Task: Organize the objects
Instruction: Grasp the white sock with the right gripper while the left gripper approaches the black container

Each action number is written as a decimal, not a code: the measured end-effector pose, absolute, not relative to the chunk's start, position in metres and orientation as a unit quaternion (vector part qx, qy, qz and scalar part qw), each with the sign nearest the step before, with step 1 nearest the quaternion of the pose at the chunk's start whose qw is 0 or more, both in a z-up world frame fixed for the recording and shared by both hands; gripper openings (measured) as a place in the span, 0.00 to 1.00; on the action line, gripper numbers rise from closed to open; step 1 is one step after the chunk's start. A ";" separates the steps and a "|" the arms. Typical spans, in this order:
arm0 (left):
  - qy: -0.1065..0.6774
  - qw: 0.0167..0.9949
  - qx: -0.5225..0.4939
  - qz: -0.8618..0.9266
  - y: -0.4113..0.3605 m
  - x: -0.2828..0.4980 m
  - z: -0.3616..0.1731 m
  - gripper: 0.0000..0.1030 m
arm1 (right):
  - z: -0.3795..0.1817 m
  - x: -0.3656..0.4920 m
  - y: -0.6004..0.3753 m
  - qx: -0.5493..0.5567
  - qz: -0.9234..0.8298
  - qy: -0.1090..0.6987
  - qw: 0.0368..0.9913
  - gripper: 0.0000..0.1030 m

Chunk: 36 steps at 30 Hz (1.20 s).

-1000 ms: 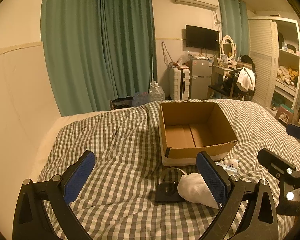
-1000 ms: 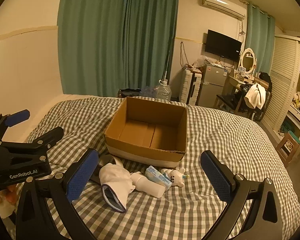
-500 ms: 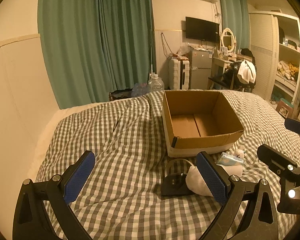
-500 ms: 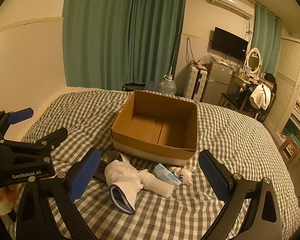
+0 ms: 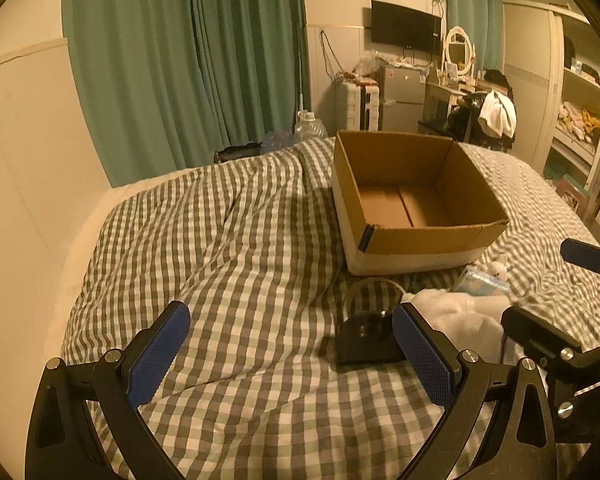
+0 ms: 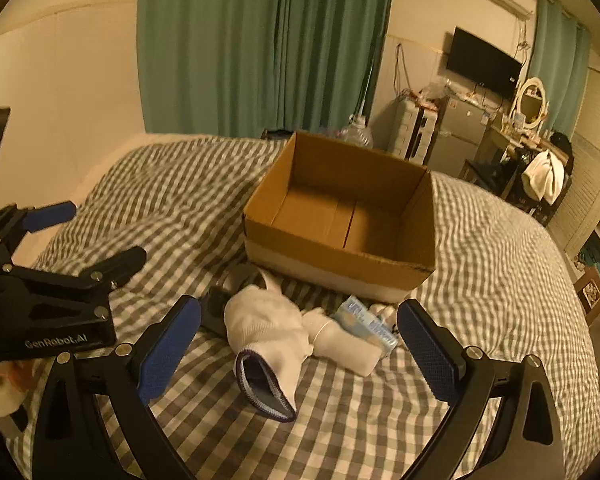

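An empty open cardboard box (image 5: 412,200) (image 6: 340,216) stands on the checked bed. In front of it lie a white sock (image 6: 268,328) (image 5: 460,316), a second rolled white sock (image 6: 344,344), a small blue-white packet (image 6: 364,322) (image 5: 480,280), a small white toy (image 5: 500,268) and a black object with a round ring (image 5: 364,332) (image 6: 224,300). My left gripper (image 5: 292,352) is open and empty, just short of the black object. My right gripper (image 6: 300,352) is open and empty over the socks.
The checked duvet (image 5: 240,260) is rumpled into folds to the left of the box. A padded headboard wall (image 5: 28,160) runs along the left. Green curtains (image 6: 260,48), a fridge (image 6: 460,136), a desk with chair and a wardrobe stand beyond the bed.
Both grippers have moved forward and lower toward the objects in front of the box, which look larger now. Both stay open; nothing was picked up.
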State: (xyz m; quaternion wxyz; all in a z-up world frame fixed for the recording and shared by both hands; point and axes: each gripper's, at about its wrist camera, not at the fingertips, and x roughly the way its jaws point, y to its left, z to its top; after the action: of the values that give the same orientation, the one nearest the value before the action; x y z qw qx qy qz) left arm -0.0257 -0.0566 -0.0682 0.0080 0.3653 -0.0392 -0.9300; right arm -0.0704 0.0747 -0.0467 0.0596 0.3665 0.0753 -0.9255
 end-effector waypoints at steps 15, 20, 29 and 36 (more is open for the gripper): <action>-0.043 0.005 0.429 -0.902 -0.064 -0.045 -0.111 1.00 | -0.107 -0.096 0.060 0.457 -0.880 0.082 0.098 0.66; -0.040 0.001 0.443 -0.896 -0.065 -0.049 -0.121 1.00 | -0.115 -0.099 0.059 0.470 -0.873 0.082 0.101 0.39; -0.043 -0.022 0.470 -0.881 -0.052 -0.057 -0.136 1.00 | -0.081 -0.088 0.078 0.405 -0.908 0.056 0.092 0.27; -0.038 -0.070 0.494 -0.866 -0.031 -0.078 -0.146 1.00 | -0.064 -0.090 0.109 0.376 -0.925 0.037 0.048 0.27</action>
State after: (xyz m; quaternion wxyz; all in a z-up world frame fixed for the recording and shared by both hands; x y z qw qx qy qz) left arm -0.0775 -0.0313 -0.1463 -0.0702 0.4939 -0.0381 -0.8659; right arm -0.0899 0.1091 -0.0644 0.0476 0.3760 0.0366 -0.9247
